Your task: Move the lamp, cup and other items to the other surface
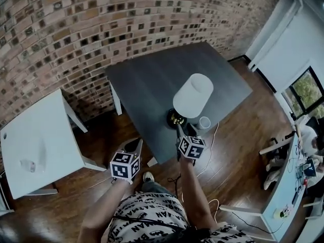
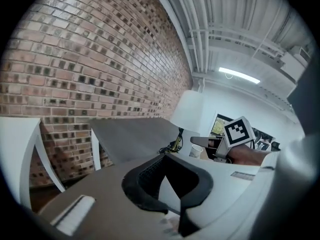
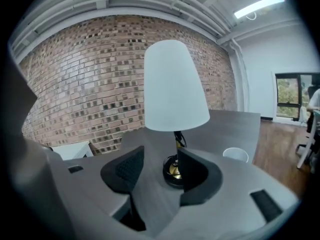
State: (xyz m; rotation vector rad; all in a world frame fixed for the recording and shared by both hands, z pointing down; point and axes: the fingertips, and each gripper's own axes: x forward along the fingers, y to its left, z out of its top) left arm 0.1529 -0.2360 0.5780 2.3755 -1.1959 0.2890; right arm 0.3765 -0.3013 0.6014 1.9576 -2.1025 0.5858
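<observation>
We stand at the dark table before a brick wall, a gripper in each hand. The lamp, white-shaded, is upright close to the tabletop's edge nearest us, and the cup stands just beside its base, towards the right corner. Our right gripper points at the lamp's foot; in the right gripper view its claw is spread, pinching nothing, the dark base showing beyond the gap and partly behind the right jaw. Our left gripper hangs off the table's near corner, its claw also spread and empty. A white table stands well apart at left.
</observation>
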